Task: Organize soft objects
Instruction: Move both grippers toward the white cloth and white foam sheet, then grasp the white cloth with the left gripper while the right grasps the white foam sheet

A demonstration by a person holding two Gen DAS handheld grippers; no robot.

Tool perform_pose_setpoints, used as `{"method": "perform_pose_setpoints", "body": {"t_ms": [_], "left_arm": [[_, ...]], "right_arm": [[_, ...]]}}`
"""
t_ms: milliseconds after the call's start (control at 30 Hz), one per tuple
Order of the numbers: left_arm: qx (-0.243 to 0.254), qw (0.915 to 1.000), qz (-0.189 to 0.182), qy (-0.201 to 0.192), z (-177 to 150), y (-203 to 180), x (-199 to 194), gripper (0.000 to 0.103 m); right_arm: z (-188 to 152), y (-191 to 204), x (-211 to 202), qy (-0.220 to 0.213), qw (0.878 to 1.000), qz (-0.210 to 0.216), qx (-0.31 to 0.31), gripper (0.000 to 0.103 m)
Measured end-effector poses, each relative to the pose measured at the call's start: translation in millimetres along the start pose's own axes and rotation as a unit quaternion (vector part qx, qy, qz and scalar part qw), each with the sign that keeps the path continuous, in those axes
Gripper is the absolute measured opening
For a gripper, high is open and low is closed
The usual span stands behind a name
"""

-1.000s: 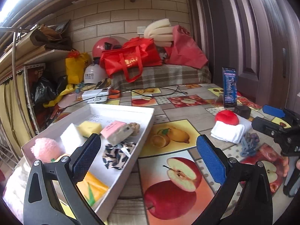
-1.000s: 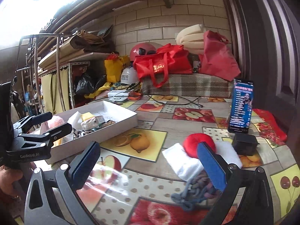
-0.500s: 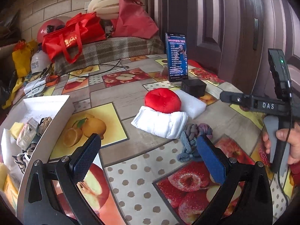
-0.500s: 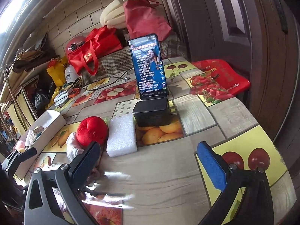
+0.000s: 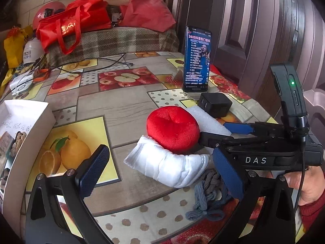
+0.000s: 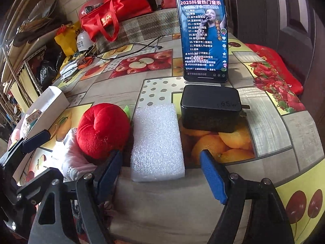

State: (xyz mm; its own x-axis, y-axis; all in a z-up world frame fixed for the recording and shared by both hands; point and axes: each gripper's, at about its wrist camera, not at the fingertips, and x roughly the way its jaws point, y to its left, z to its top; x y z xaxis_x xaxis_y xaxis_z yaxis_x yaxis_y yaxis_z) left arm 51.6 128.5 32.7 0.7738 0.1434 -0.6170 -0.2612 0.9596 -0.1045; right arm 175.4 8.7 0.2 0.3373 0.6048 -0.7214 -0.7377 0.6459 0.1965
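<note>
Right wrist view: the right gripper [image 6: 161, 169], swung away from the white box [image 6: 48, 103] a second ago, is now spread around the foam block [image 6: 157, 142] at twelve o'clock; pickup seems next. The left gripper [image 5: 160, 168] is held apart.

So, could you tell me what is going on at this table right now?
A person is sorting soft items into a white box with two handheld grippers. The right gripper is lined up on the white foam block, jaws open on either side of its near end, not yet closed. The left gripper hovers open near the white cloth and red plush. Neither holds anything.
</note>
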Motion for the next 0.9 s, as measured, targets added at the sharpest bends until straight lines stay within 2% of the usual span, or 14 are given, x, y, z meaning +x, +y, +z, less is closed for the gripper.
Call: {"method": "perform_pose_setpoints", "body": {"t_ms": [167,200,233,267,333,433,567,700,800,900], "left_arm": [[-0.049,0.9973,-0.027,0.048,3.5,20.5,23.1,0.101],[-0.062,0.9960,-0.025,0.060,2.6,25.0,28.2,0.085],[-0.073,0.9944,-0.021,0.073,1.5,28.8,33.1,0.067],[-0.080,0.9940,-0.016,0.072,0.7,30.6,32.7,0.063],[-0.076,0.9940,-0.023,0.074,-1.5,30.6,31.7,0.039],[-0.077,0.9942,-0.026,0.070,-5.1,33.4,26.1,0.039],[-0.110,0.9922,-0.030,0.052,-10.2,50.6,12.3,0.039],[-0.131,0.9912,-0.015,0.010,-16.8,65.1,-12.5,0.039],[-0.115,0.9930,0.005,-0.023,-19.9,62.9,-31.6,0.039],[-0.074,0.9953,0.031,-0.056,-22.7,50.1,-47.8,0.039]], "right_arm": [[4.8,3.0,6.5,0.008,1.000,-0.018,-0.011,0.075],[4.8,4.9,6.4,0.007,1.000,-0.012,-0.016,0.073],[4.3,7.6,6.1,0.007,1.000,-0.006,-0.025,0.065],[4.2,10.3,6.3,0.008,0.999,-0.009,-0.032,0.049],[4.3,13.8,6.3,0.007,0.999,-0.012,-0.039,0.049],[5.7,10.0,4.4,0.001,1.000,-0.004,-0.029,0.049],[3.0,5.0,-6.7,-0.024,1.000,0.010,-0.014,0.049],[-4.1,8.6,-22.6,-0.056,0.998,0.013,-0.019,0.049],[-11.2,11.9,-34.3,-0.073,0.997,0.016,-0.024,0.049],[-20.6,13.8,-47.5,-0.090,0.995,0.021,-0.023,0.049]]}}
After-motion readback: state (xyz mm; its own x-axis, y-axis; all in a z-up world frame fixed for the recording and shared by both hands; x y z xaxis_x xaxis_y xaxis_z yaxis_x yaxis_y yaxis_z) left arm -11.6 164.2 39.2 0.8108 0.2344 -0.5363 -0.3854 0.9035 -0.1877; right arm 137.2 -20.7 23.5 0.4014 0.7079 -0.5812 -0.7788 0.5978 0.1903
